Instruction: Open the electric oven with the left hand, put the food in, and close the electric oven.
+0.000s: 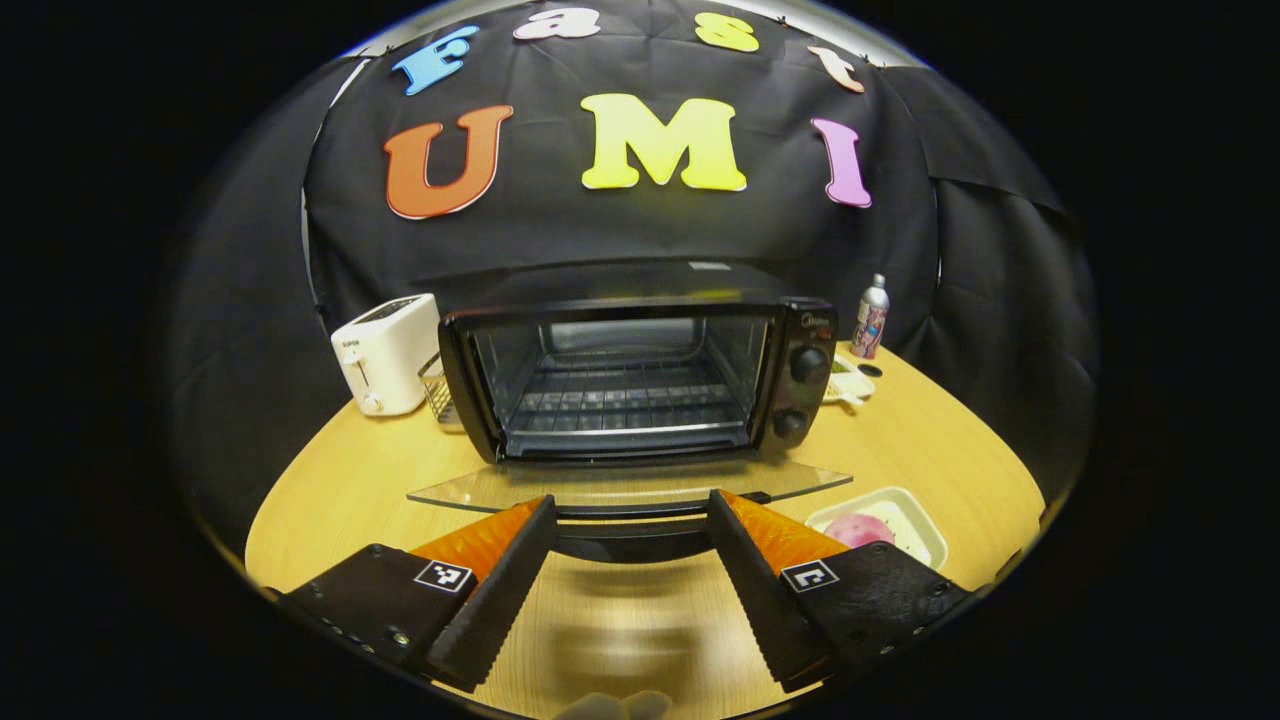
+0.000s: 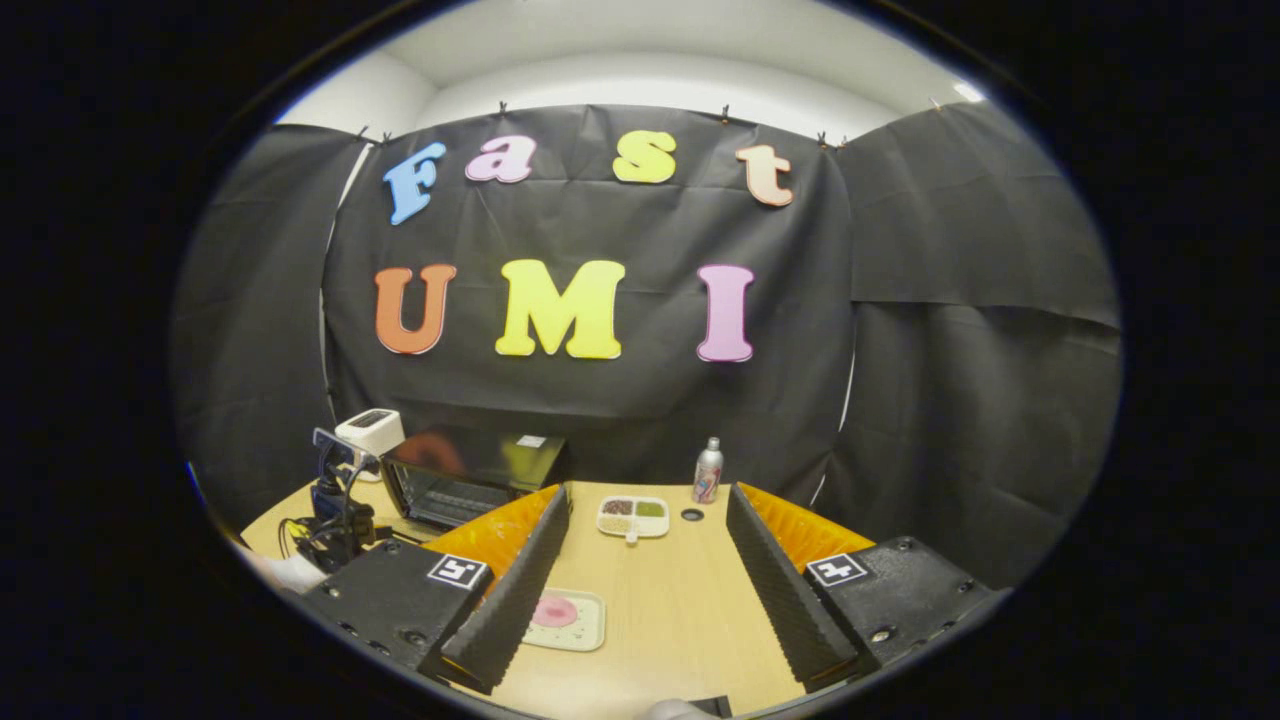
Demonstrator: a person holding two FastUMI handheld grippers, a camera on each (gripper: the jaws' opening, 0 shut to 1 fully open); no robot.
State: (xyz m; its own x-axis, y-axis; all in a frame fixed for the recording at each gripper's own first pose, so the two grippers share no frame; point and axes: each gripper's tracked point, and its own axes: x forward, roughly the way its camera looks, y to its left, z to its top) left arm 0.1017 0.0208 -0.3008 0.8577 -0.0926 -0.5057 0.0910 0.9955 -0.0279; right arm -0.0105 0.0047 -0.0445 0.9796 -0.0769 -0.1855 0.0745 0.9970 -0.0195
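Note:
The black electric oven (image 1: 640, 375) stands open on the wooden table, its glass door (image 1: 630, 483) folded down flat and a wire rack inside. My left gripper (image 1: 630, 505) is open just in front of the door's front edge, with the dark door handle (image 1: 625, 530) lying across the gap between its fingers. The food, a pink round piece (image 1: 855, 528) on a white tray (image 1: 925, 530), lies to the right of the door. In the right gripper view my right gripper (image 2: 648, 493) stands open and holds nothing, above the table; the tray of pink food (image 2: 565, 620) lies by its left finger, and the oven (image 2: 460, 485) is at the far left.
A white toaster (image 1: 385, 350) and a wire basket (image 1: 435, 390) stand left of the oven. To its right are a spray bottle (image 1: 871, 318) and a divided dish (image 1: 845, 385). The booth wall is close behind. Bare table lies between my right gripper's fingers.

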